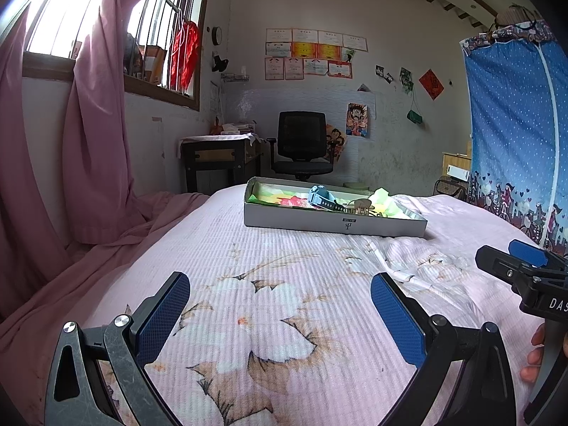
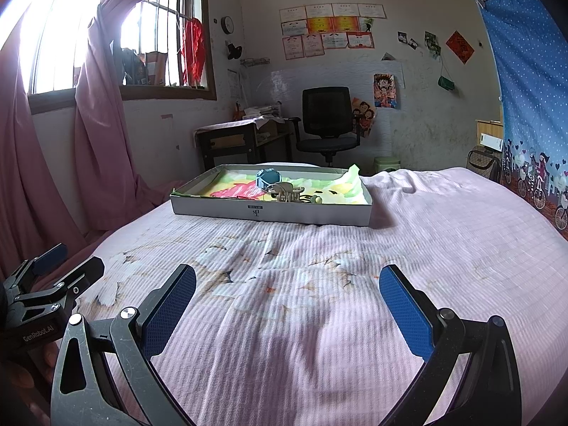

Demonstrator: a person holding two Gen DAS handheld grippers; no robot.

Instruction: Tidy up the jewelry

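A shallow grey box [image 1: 333, 220] [image 2: 269, 211] lined with colourful cloth sits on the pink bedspread. In it lie a blue watch [image 1: 323, 197] [image 2: 268, 178], a beige hair claw [image 1: 360, 208] [image 2: 288, 193] and small pieces I cannot make out. My left gripper [image 1: 280, 316] is open and empty over the bed, well short of the box. My right gripper [image 2: 287, 310] is open and empty too, also short of the box. Each gripper shows at the edge of the other's view: the right gripper in the left wrist view [image 1: 522, 266], the left gripper in the right wrist view [image 2: 53, 269].
Pink curtains [image 1: 96, 149] hang at the left by the window. A black office chair [image 2: 328, 124] and a dark desk [image 2: 230, 142] stand beyond the bed's far end. A blue patterned wardrobe cover [image 1: 518, 135] is at the right.
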